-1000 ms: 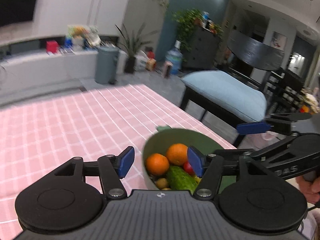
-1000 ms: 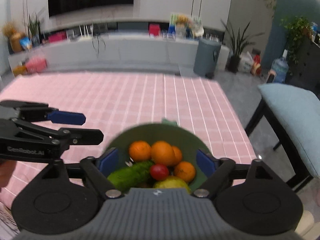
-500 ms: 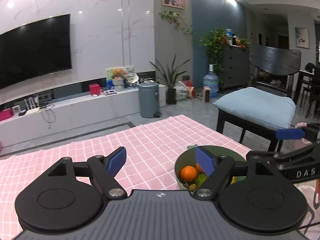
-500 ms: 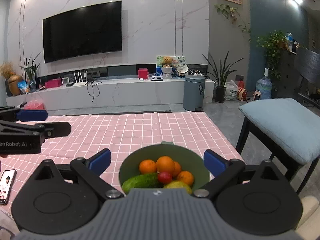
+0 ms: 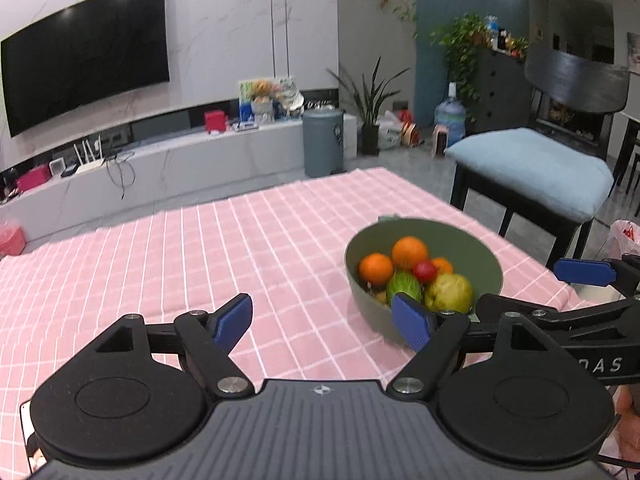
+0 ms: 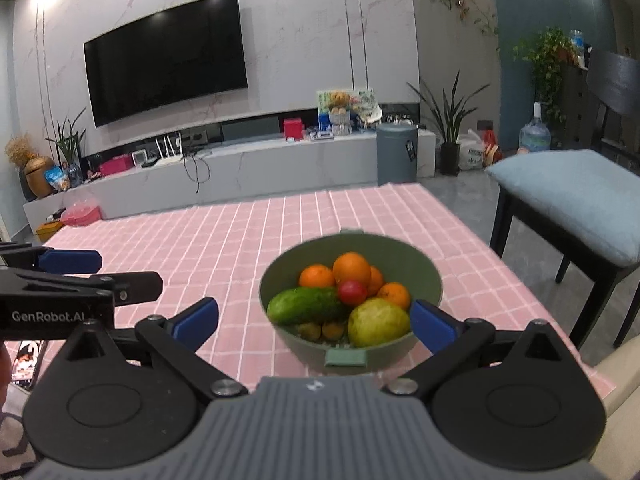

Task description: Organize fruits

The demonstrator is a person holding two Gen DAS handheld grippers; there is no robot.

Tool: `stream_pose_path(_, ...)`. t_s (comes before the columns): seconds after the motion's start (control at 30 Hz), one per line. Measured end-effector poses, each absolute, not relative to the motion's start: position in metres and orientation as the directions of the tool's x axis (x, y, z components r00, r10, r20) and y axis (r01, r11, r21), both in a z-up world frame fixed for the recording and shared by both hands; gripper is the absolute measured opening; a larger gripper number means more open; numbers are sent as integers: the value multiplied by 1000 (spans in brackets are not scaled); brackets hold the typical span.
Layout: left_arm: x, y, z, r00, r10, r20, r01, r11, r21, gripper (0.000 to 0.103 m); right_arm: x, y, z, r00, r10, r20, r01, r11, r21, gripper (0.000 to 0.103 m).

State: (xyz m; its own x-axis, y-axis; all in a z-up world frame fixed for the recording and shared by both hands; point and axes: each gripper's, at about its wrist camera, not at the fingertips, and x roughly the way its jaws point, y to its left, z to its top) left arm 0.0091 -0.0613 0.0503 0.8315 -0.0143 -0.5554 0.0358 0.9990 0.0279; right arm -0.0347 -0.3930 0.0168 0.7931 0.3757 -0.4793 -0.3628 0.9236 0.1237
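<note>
Since all the fruits we can see lie in the green bowl on the pink-clothed worktop, we judge the organizing nearly done. Our left gripper is wide open, empty; our right gripper is opening, empty, bowl beyond it.

Green bowl sits upright on the pink checked desk, near its right edge. It holds four oranges, a red tomato, a green cucumber lying on its side, a yellow-green pear-like fruit at the near rim, and small brownish fruits underneath.
</note>
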Motion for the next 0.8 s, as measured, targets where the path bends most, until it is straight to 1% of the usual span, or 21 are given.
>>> stream_pose_path(0.17,6,-63,37,807,-3,-591,23,999,27,93,-36,-392,7,794,370,-482,-363,925,113,98)
stream_pose_path(0.47,14,-65,21,749,8,-662,5,1000,17,93,-23,-396,-9,771,366,-521,-331,930,162,98)
stream_pose_path(0.8,17,-63,16,731,7,-682,3,1000,13,93,-23,-394,-10,774,361,-520,-329,931,157,98)
